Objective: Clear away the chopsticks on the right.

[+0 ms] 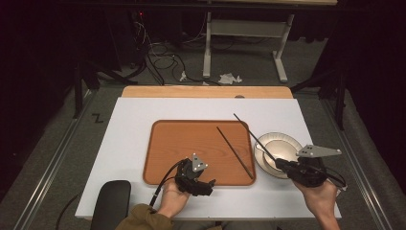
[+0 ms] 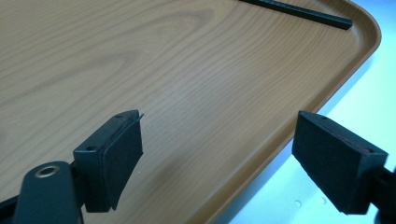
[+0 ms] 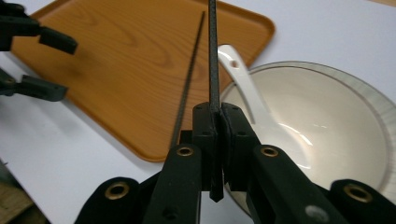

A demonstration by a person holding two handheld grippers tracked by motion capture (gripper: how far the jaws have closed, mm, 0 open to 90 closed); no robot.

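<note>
Where the person's forearms entered at the near edge of the white desk (image 1: 129, 143), the left tongs (image 1: 203, 187) rested low over the near rim of the wooden tray (image 1: 191, 139), jaws spread wide apart and holding nothing, apparently waiting to receive or steady something. The right tongs (image 1: 282, 165) were clamped near the butt end of one black chopstick (image 1: 249, 132), jaws closed tight on it so the shaft ran forward and up, its tip raised beyond the tray's far right corner; the hold read as a carry toward the tray. Just beneath that grip sat a white bowl (image 1: 287, 146) with a white ceramic spoon (image 3: 243, 84) lying in it, to the right of the tray. Farther in, the second chopstick (image 1: 234, 152) lay diagonally across the tray's right part, likely the place meant for its partner.
</note>
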